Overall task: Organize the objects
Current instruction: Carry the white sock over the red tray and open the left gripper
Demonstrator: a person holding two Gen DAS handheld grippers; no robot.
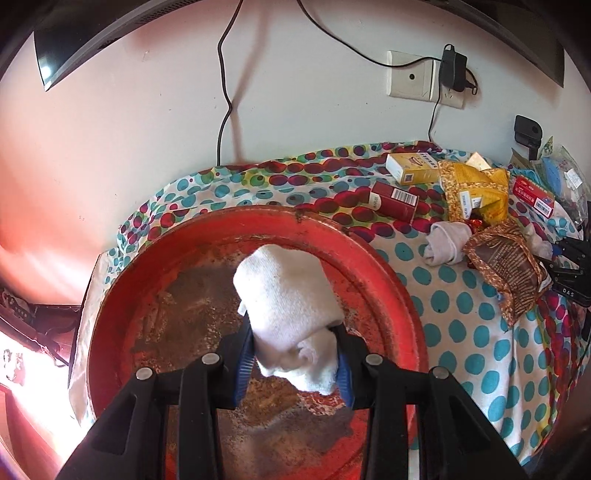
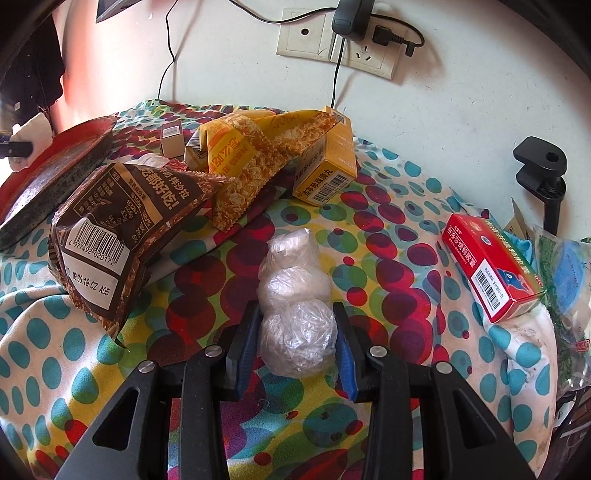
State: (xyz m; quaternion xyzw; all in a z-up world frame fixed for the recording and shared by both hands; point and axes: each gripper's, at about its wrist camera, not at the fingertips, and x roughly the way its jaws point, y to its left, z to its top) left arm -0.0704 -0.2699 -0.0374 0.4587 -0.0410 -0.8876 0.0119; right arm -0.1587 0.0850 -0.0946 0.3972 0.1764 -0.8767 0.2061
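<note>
My left gripper is shut on a rolled white sock and holds it over a worn red round tray. My right gripper is closed around a clear plastic bag of white lumps that rests on the dotted cloth. A second rolled grey-white sock lies on the cloth right of the tray. The tray also shows at the left in the right wrist view.
On the cloth lie a brown snack bag, a yellow snack bag, a yellow box, a red box, a dark red box and packets at far right. A wall socket with charger and a black clamp stand behind.
</note>
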